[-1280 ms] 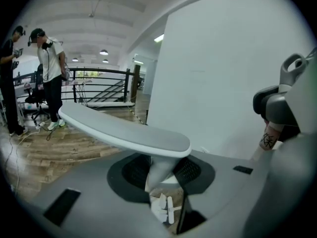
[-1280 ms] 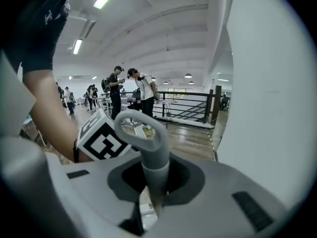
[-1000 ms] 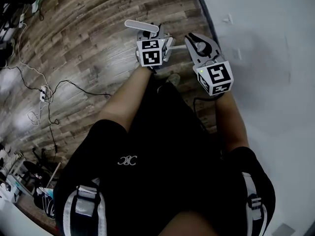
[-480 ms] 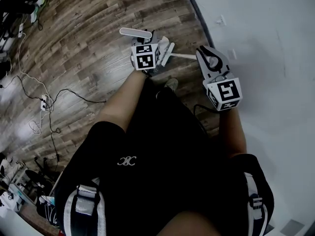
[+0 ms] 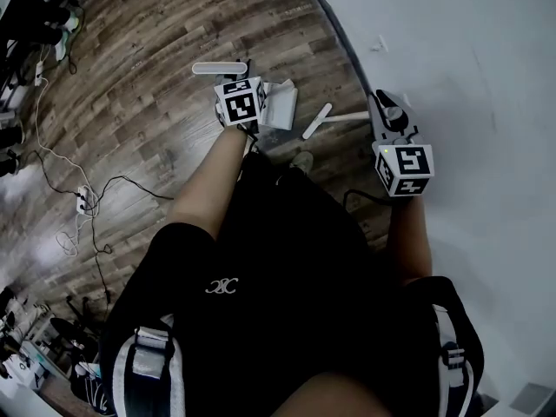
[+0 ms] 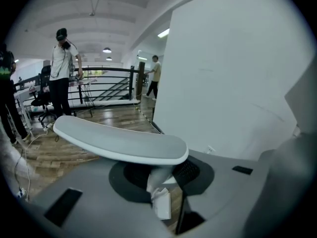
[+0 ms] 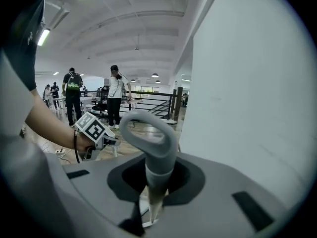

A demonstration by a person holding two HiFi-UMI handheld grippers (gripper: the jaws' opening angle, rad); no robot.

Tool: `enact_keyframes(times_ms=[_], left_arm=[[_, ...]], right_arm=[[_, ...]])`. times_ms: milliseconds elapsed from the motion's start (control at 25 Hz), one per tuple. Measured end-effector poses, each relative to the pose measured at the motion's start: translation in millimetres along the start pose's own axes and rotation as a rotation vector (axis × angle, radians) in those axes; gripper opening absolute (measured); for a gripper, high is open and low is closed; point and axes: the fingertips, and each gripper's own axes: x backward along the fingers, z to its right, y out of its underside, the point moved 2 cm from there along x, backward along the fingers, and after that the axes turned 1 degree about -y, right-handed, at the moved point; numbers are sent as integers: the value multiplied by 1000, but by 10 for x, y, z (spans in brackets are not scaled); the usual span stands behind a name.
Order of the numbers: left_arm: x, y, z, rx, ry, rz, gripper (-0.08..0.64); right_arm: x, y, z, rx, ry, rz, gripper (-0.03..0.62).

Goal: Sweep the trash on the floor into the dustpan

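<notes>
In the head view my left gripper [image 5: 233, 78] is shut on the grey bar handle [image 5: 220, 69] of a white dustpan [image 5: 280, 107], which hangs over the wooden floor [image 5: 156, 42]. My right gripper [image 5: 388, 109] is shut on a broom's handle; the broom head [image 5: 316, 122] lies just right of the dustpan. The left gripper view shows the flat grey dustpan handle [image 6: 121, 143] above the jaws, with the white pan [image 6: 161, 203] below. In the right gripper view the broom's grey loop handle [image 7: 148, 133] rises between the jaws. I cannot make out any trash.
A white wall [image 5: 452, 59] with a dark baseboard [image 5: 334, 24] runs along the right. Cables and a power strip [image 5: 82, 200] lie on the floor at the left. My shoe [image 5: 301, 161] is below the broom head. People [image 7: 115, 100] and a railing [image 6: 106, 86] stand far off.
The grippers have moved apart: the left one with the dustpan went left, the right one went right toward the wall. The broom head now shows apart from the dustpan.
</notes>
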Motion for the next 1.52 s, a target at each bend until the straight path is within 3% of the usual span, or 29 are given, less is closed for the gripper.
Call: enact_keyframes(times_ms=[320,640,840,1040,1520], left_arm=[[408,-618,190,-90,-9,14,101],[1008,-1282,546,-262,43,125,94],[1277,-1552,802,-344,101,182,92],[1380,-1588,1082,-395,153,183,92],[1470,-1482,1296,-355,236,130,92]], right_arm=[[338,-52,294,-82,155,47,57],[580,-130,609,-177,317,95,57],[627,-203,680,-192,327,126,57],[591,-172,655,-182,314,121,57],[692,-71,560,-179,298,93,57]])
